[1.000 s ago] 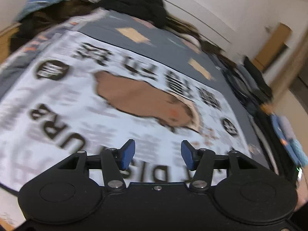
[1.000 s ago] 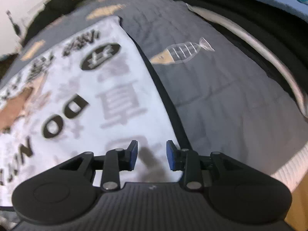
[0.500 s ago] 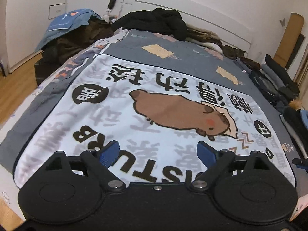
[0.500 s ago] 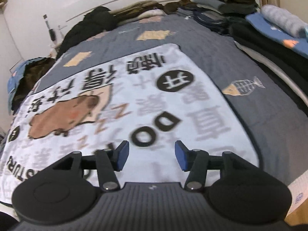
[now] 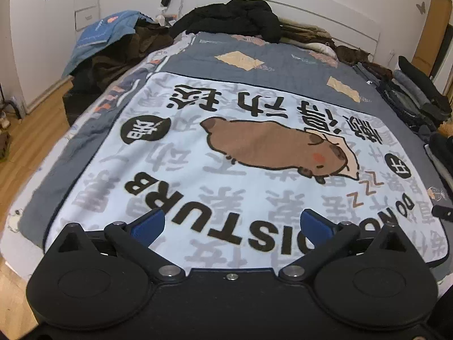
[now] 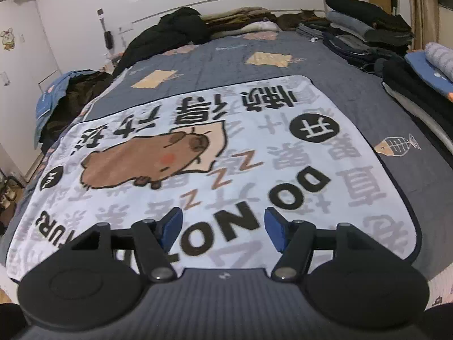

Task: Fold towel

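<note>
A grey-blue quilted bedspread [image 5: 297,65] with tan patches and a small fish-skeleton print [image 6: 396,146] covered the bed. At the bed's head edge a black jacket [image 5: 235,17] lay heaped against the white headboard [image 5: 311,14], with brown and cream bedding [image 6: 243,21] piled just beside it. Along the bed's right edge stood stacks of folded dark and grey clothes [image 6: 362,34], and nearer the foot a blue cushion [image 6: 427,70] rested on black fabric. Off the bed's left edge, a blue cloth [image 5: 104,34] was draped over a dark brown pile [image 5: 119,53]. Wooden flooring [image 5: 28,136] showed beyond that edge, below white cupboards [image 5: 51,28].
</note>
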Motion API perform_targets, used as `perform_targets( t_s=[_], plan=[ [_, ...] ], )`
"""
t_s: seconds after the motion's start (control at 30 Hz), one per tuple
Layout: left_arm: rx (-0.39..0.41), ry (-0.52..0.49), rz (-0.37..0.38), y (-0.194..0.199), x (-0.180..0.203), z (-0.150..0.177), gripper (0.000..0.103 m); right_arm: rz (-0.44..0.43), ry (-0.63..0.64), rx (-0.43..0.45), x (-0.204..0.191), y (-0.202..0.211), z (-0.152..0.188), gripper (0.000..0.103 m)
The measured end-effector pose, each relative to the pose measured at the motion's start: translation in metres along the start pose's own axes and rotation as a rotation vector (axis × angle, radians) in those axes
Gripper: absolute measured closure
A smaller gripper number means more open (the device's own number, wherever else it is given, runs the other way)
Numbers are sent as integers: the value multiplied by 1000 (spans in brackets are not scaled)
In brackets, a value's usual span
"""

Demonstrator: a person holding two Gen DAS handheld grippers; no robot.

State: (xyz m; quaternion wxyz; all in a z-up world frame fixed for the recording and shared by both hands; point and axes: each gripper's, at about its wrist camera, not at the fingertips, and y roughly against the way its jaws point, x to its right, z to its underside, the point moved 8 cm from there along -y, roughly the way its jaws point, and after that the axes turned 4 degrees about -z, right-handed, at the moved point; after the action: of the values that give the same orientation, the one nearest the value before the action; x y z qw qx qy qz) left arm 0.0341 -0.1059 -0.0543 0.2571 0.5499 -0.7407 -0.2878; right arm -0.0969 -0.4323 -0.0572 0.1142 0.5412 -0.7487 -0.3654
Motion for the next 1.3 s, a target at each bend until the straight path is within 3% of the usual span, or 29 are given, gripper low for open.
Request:
perform_targets(
  t_s=[0.2,0.63,1.3],
  plan=[
    [-21,-25,-59,5,-9,4,0,14,62,9,-21,6,2,28],
    [-64,0,-64,10,-30,14,0,2,91,-64,-50,5,16,26],
    [-70,-16,-9,12,13,29,0,57,71,-61,-14,28,24,26]
  ],
)
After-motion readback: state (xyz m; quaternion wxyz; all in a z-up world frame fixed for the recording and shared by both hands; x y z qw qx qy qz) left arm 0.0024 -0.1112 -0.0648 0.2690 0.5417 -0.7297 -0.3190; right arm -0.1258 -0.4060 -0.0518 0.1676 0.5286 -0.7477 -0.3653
